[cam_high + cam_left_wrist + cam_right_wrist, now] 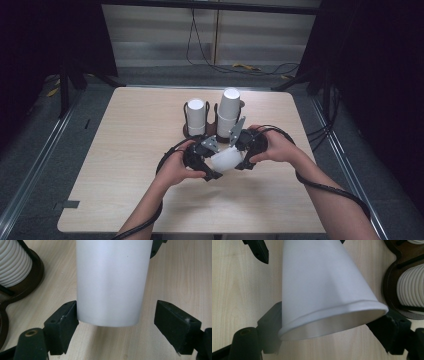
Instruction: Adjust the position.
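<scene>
Paper cup sits clamped at its rim in the right gripper; left gripper, open around its base, should close squarely.

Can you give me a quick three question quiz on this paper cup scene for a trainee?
1. True or false: the right gripper is clamped on the rim end of the white cup.
2. Which end of the cup lies between the left gripper's jaws? A) rim B) base
3. How many cup stacks stand in the dark holder?

Key: 1 true. 2 B; one pad touches it, the other stands clear. 3 two, the right stack taller than the left stack.
</scene>
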Available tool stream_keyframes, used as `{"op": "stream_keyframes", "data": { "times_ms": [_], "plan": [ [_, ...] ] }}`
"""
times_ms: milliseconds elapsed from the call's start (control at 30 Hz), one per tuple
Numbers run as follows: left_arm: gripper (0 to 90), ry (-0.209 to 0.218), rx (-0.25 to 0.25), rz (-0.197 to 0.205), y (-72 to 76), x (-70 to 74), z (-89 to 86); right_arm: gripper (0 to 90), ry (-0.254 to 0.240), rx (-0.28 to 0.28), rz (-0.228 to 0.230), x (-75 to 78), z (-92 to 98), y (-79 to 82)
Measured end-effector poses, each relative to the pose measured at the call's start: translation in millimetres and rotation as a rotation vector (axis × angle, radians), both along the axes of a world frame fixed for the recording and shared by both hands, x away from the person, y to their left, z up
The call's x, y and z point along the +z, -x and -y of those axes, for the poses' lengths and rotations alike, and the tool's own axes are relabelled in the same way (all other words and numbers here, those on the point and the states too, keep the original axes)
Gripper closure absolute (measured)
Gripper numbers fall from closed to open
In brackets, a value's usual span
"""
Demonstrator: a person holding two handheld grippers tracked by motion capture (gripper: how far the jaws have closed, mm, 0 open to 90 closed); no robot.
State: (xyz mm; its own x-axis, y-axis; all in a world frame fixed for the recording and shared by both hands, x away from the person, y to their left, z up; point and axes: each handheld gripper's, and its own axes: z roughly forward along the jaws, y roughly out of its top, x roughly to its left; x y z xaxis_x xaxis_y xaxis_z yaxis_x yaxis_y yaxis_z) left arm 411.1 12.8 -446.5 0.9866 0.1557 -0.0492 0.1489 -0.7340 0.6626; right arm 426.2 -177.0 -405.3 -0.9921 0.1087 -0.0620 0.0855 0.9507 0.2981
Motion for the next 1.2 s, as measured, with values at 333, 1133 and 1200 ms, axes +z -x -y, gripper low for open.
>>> {"op": "stream_keyframes", "data": {
  "times_ms": [333,1133,1200],
  "plan": [
    [22.4,-0.001,-0.006,0.019,0.3,0.2,0.9,19.9,0.003,0.002,0.001,1.4,-1.1,0.4],
    [27.7,-0.016,-0.009,0.022,0.1,-4.0,5.3,19.9,-0.007,0.024,-0.005,0.9,-4.8,2.0],
    [28.4,-0.017,-0.015,0.028,-0.2,-4.0,5.6,19.9,-0.008,0.025,-0.006,0.8,-4.8,2.1]
  ]
}}
